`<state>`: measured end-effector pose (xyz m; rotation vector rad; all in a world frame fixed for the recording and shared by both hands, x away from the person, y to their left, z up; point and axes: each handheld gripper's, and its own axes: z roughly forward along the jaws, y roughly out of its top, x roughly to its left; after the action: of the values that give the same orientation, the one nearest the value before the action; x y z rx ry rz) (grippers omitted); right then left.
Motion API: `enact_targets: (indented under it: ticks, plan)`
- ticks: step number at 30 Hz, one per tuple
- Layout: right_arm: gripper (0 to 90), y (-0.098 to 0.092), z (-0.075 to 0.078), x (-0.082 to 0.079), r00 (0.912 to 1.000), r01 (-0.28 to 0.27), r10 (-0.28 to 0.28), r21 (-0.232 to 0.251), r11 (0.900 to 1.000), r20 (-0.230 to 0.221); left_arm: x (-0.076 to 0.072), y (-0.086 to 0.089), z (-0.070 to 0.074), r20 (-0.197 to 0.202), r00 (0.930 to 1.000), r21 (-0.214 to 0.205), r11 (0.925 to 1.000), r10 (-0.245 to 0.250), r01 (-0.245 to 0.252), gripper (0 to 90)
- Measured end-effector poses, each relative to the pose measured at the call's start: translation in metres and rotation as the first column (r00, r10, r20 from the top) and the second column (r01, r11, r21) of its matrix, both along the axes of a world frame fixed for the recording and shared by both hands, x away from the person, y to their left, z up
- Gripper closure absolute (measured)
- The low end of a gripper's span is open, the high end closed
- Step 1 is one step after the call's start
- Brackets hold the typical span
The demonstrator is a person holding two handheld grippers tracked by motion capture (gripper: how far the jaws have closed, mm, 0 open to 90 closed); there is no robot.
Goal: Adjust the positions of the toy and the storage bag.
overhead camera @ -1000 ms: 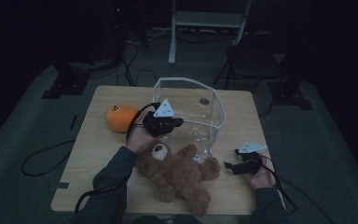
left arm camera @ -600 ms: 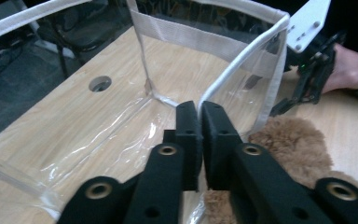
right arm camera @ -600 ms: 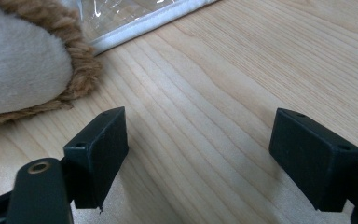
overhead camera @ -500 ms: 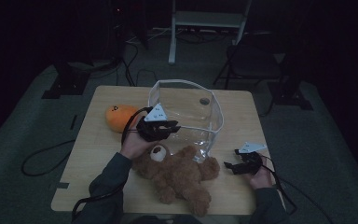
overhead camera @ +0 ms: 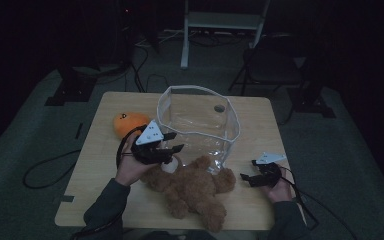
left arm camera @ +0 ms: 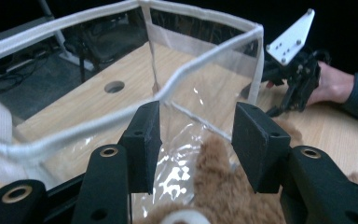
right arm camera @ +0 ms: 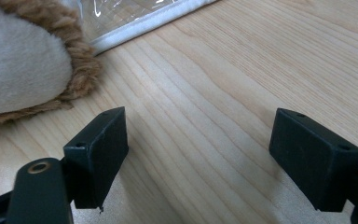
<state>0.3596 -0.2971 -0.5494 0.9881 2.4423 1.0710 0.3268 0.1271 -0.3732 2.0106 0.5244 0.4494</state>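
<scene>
We found the left gripper (overhead camera: 172,142) at the near-left wall of the clear bag (overhead camera: 200,120), above the head of the teddy bear (overhead camera: 192,187). Its jaws had just been opening and stood partly apart. In the left gripper view the bag's white rim (left arm camera: 121,114) ran just in front of the left jaw and across the gap, and we could not tell whether that jaw still touched it; no pad pressed on it. The bear's brown fur (left arm camera: 219,186) lay low between the 2 jaws, beneath them and closer to the camera than the bag's wall.

The bag stood upright and open on the wooden table (overhead camera: 105,150), near its middle. The bear lay on its back in front of the bag, head toward the left gripper, one arm against the bag's lower wall. An orange plush toy (overhead camera: 129,121) lay to the left of the bag, just behind the left hand (overhead camera: 130,167).

The right gripper (overhead camera: 252,177) rested low by the table's right edge, near the bear's arm but apart from it. In its own view its jaws stood wide with bare wood between them; the bear's pale paw (right arm camera: 23,65) and the bag's bottom seam (right arm camera: 154,21) lay ahead of the left jaw, untouched
</scene>
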Motion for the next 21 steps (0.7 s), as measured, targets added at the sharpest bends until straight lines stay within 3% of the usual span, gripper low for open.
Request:
enact_targets:
  ticks: [11, 17, 21]
  plan:
    - [18.6, 0.0, 0.0, 0.0, 1.0, 0.0, 0.0, -0.002, 1.0, 0.0, -0.019, 0.013, -0.035, -0.075, 0.9966, 0.007, 0.9994, 0.034, -0.033, 49.7]
    - [18.6, 0.0, 0.0, 0.0, 1.0, 0.0, 0.0, -0.003, 1.0, 0.0, -0.031, 0.015, -0.057, -0.114, 0.9923, 0.031, 0.9985, 0.049, -0.045, 48.6]
    - [18.6, 0.0, 0.0, 0.0, 1.0, 0.0, 0.0, -0.003, 1.0, 0.0, -0.039, 0.02, -0.069, -0.107, 0.9895, 0.055, 0.9942, 0.097, -0.092, 47.6]
